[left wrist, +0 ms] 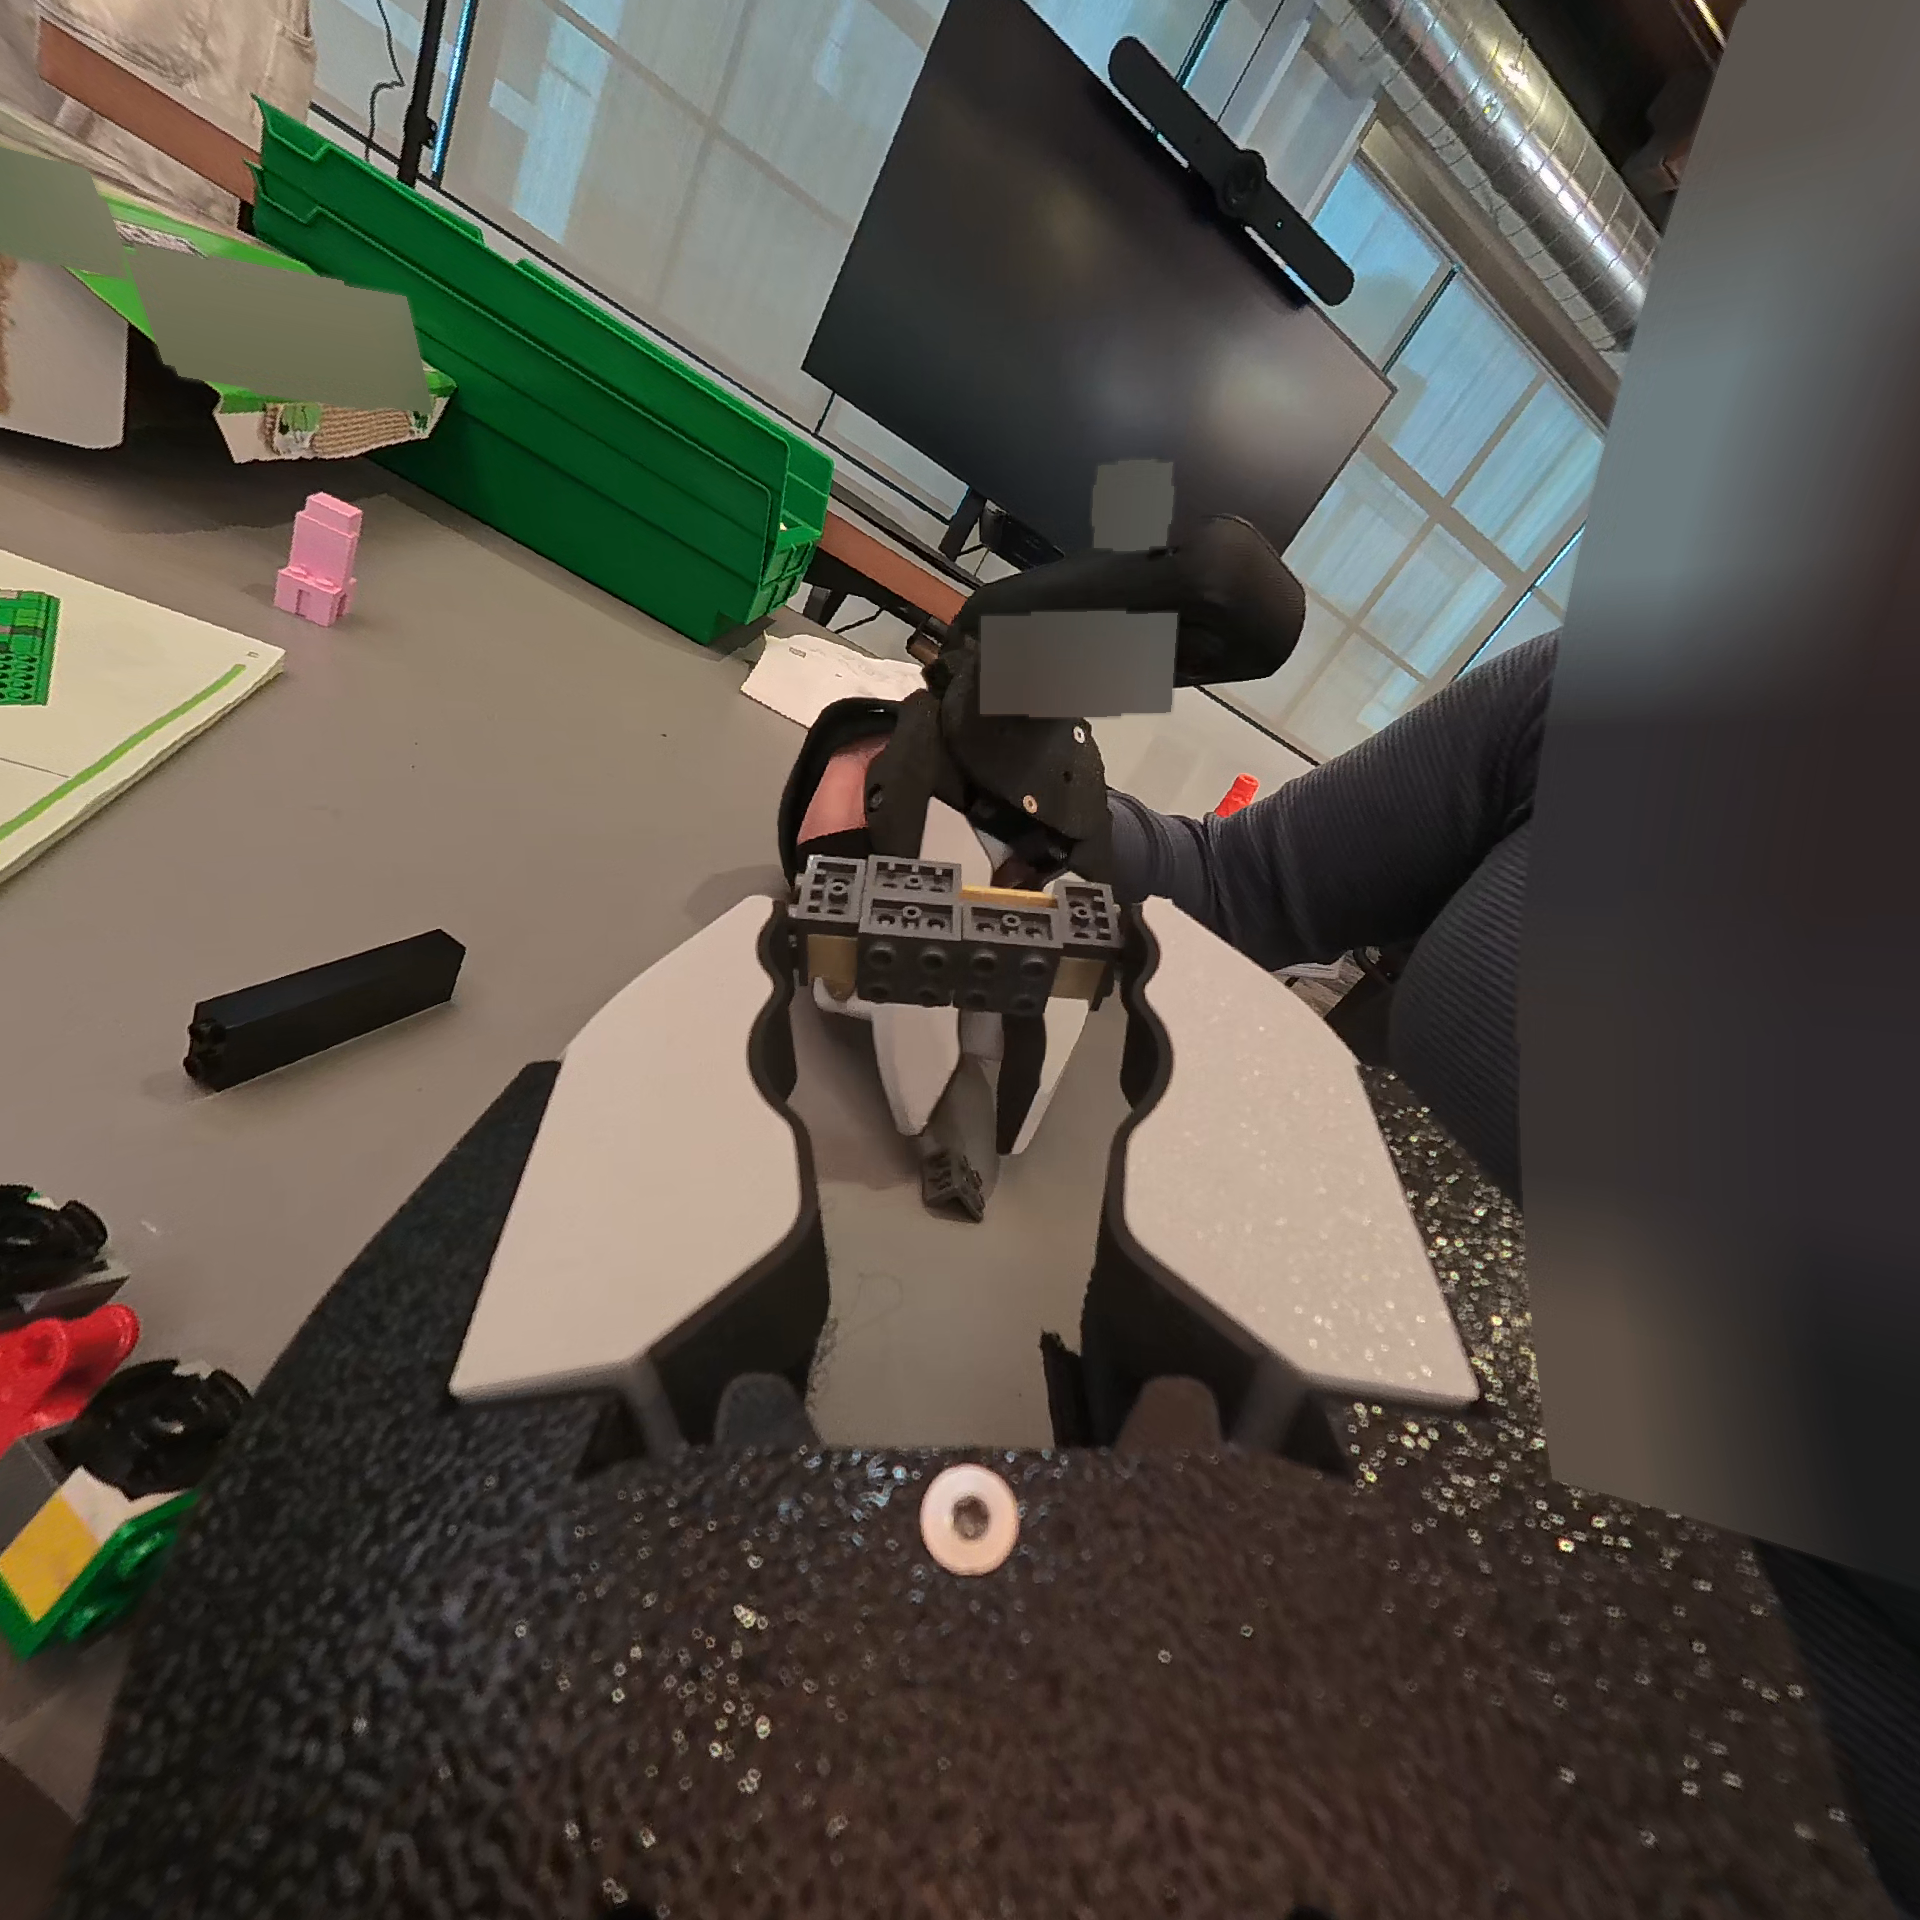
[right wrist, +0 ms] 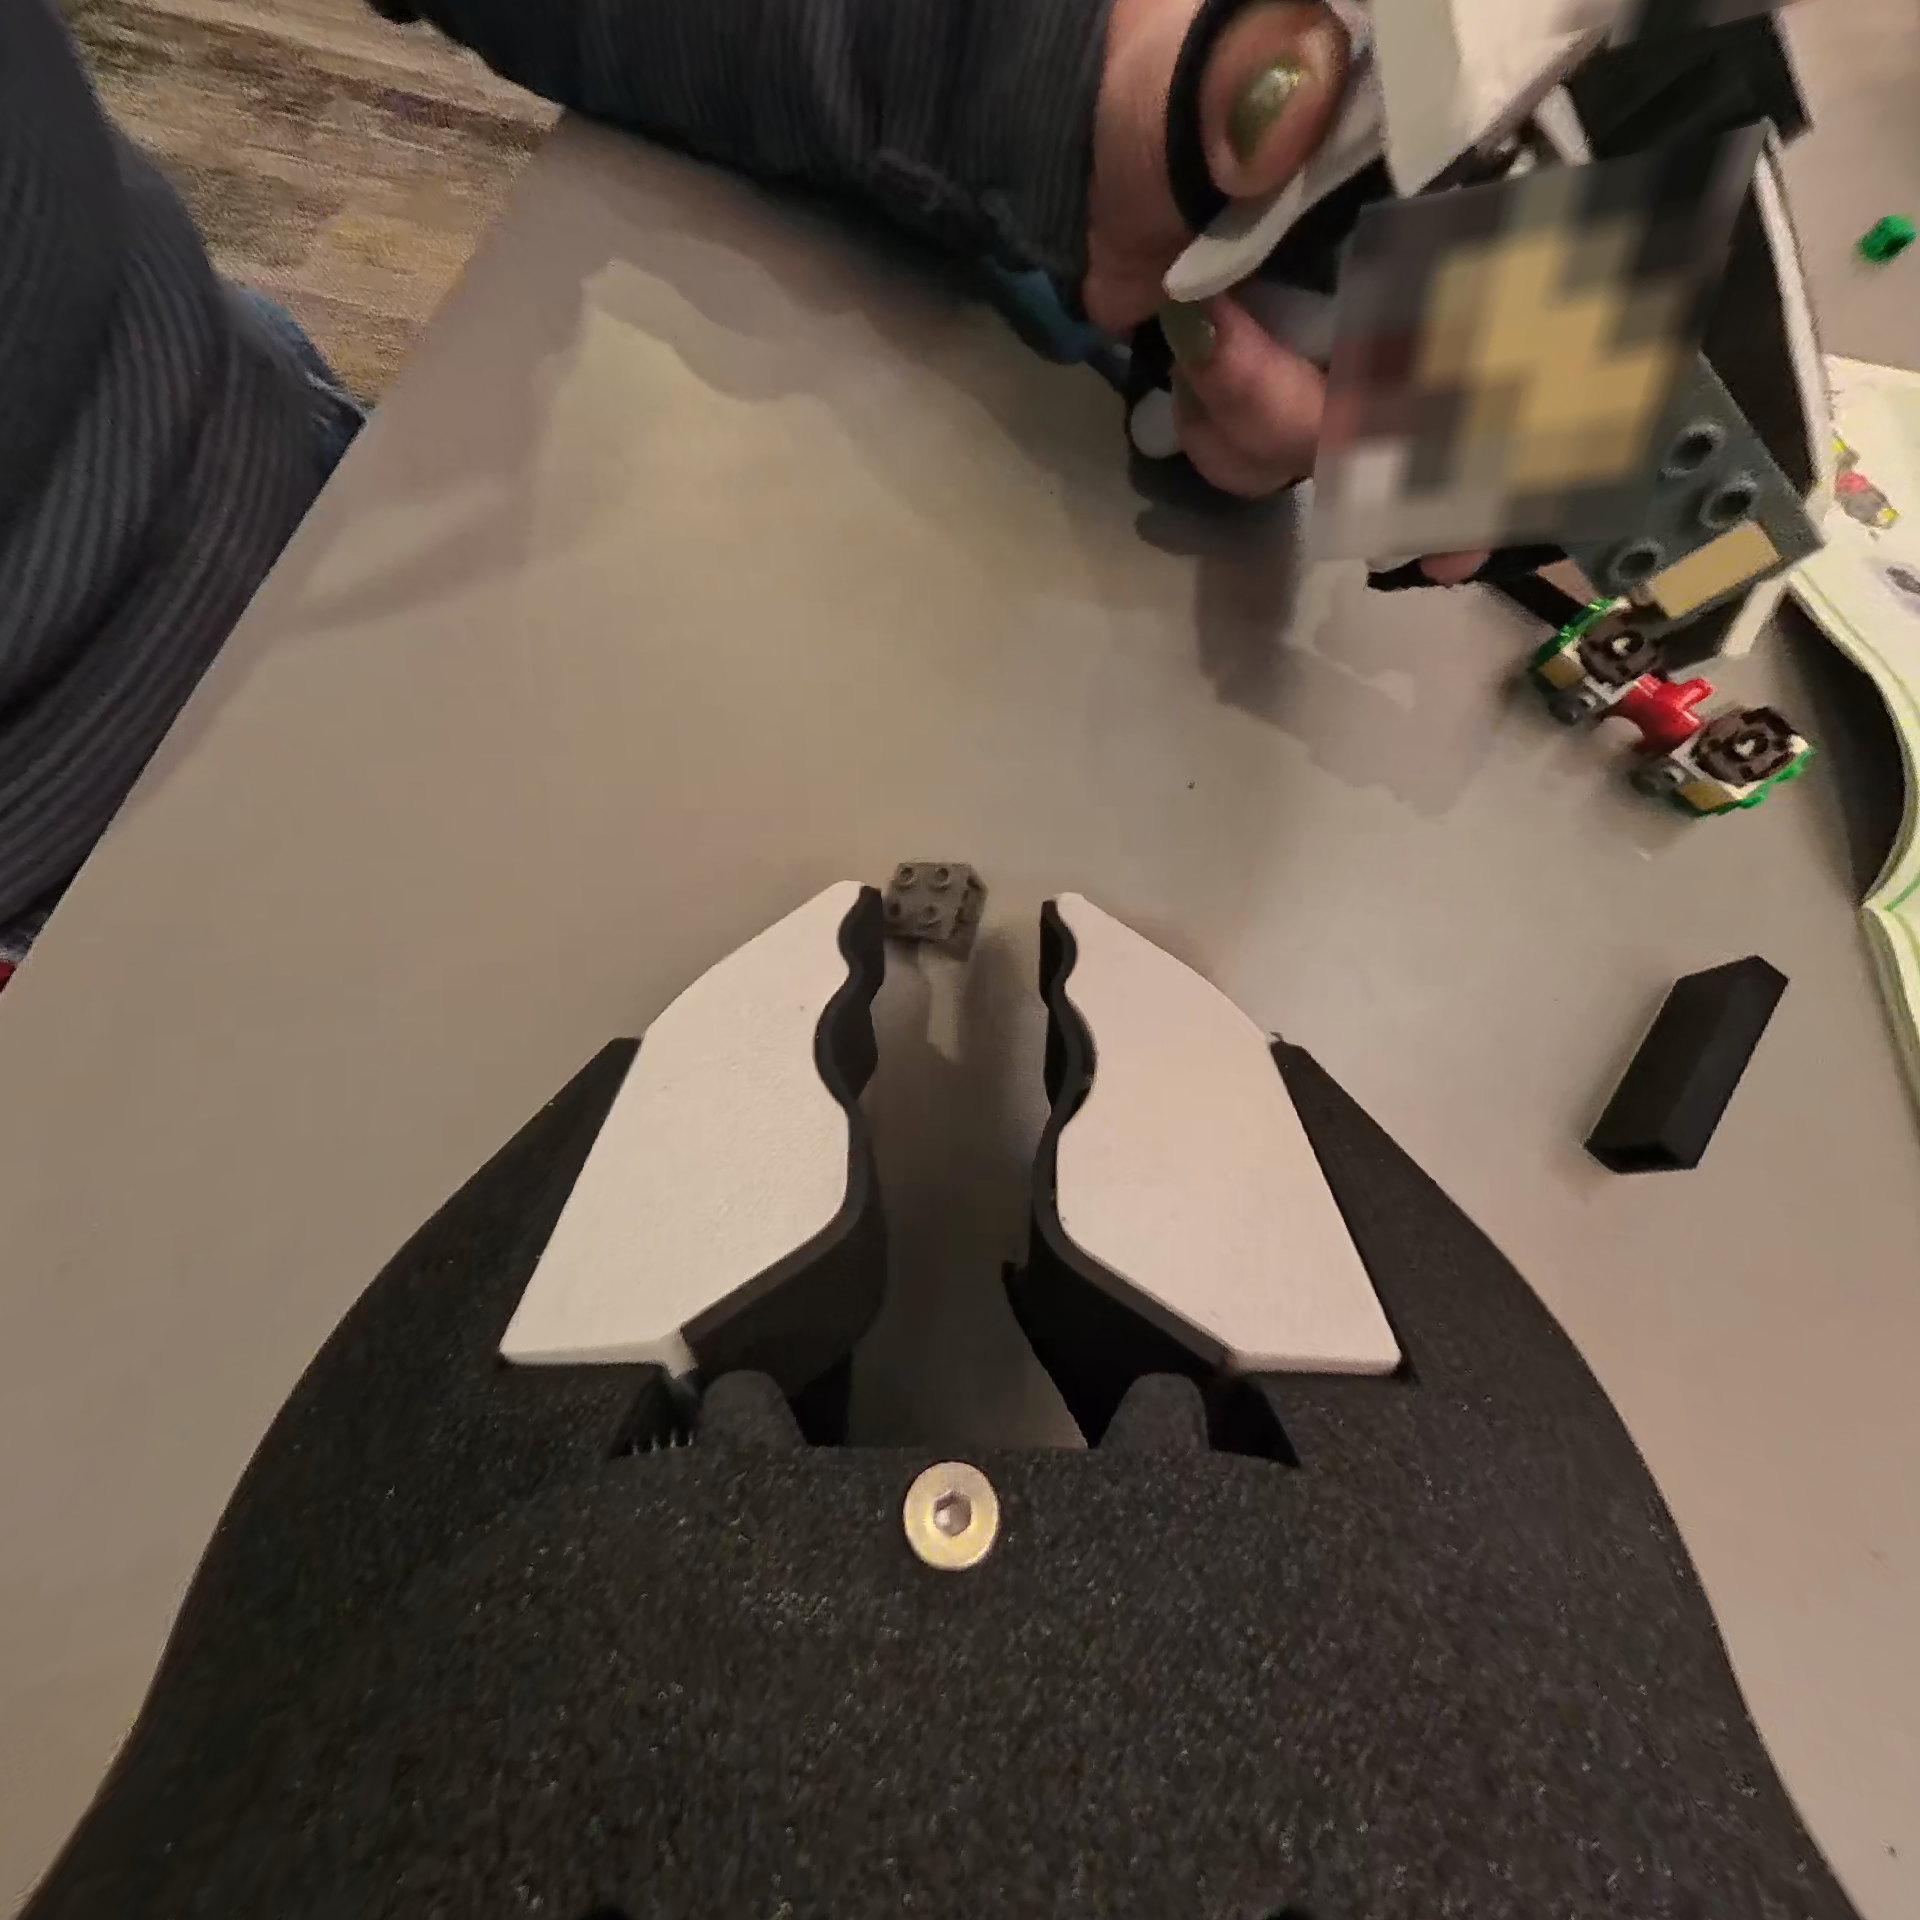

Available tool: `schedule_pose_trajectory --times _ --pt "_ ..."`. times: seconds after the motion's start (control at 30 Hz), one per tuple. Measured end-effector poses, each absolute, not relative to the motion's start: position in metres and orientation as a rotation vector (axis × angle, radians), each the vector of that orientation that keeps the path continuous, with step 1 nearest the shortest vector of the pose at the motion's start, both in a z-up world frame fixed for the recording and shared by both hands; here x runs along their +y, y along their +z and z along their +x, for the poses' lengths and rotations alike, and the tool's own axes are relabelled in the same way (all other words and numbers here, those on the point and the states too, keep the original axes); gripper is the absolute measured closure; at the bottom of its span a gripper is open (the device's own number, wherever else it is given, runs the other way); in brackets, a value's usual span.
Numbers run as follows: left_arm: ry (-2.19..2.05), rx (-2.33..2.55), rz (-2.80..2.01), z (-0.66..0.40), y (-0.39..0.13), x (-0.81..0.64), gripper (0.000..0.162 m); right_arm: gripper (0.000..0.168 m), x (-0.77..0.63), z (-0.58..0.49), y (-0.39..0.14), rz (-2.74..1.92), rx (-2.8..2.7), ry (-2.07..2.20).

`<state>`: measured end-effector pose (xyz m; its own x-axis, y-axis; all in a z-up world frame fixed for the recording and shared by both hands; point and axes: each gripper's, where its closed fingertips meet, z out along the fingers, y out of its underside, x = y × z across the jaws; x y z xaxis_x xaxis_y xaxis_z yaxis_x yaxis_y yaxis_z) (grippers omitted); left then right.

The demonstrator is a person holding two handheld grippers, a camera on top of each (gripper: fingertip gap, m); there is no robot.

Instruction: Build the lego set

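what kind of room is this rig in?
Likely an office meeting room: a large dark display on a stand with a camera bar above it, glass partition windows behind, and a grey table holding the lego parts and green storage bins.

Table (left wrist: 436, 790): grey, smooth top.
Windows (left wrist: 1455, 488): gridded panes behind, daylight coming through.
Screen (left wrist: 1091, 291): large, dark, on a stand, with a black camera bar (left wrist: 1231, 171) along its top edge.
Duct (left wrist: 1548, 177): silver, ribbed, overhead.
Floor (right wrist: 312, 177): mottled beige carpet.
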<state>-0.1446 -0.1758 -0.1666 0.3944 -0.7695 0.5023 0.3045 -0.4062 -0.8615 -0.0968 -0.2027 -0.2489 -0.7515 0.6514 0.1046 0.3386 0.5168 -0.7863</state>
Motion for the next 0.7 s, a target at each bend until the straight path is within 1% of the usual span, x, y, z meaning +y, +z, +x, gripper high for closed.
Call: schedule_pose_trajectory --times 0.13,0.3,0.37,0.5,0.57,0.7 --pt "-1.248 0.420 -1.576 -0.145 -0.166 -0.175 0.101 0.140 -0.191 -0.112 -0.240 -0.947 -2.221 1.024" --pt "-1.227 0.396 -1.550 -0.150 -0.163 -0.174 0.101 0.143 -0.167 -0.113 -0.218 -1.291 -1.808 0.851" --pt "-1.211 0.385 -1.540 -0.152 -0.162 -0.173 0.101 0.153 -0.168 -0.106 -0.211 -1.418 -1.621 0.853" --pt "-1.173 0.371 -1.525 -0.155 -0.160 -0.172 0.101 0.150 -0.200 -0.095 -0.216 -1.642 -1.467 0.979" --pt "-1.150 0.369 -1.522 -0.156 -0.160 -0.171 0.101 0.145 -0.205 -0.090 -0.226 -1.711 -1.445 0.893" --pt "-1.118 0.383 -1.530 -0.154 -0.161 -0.171 0.101 0.145 -0.197 -0.081 -0.238 -1.795 -1.337 0.694"
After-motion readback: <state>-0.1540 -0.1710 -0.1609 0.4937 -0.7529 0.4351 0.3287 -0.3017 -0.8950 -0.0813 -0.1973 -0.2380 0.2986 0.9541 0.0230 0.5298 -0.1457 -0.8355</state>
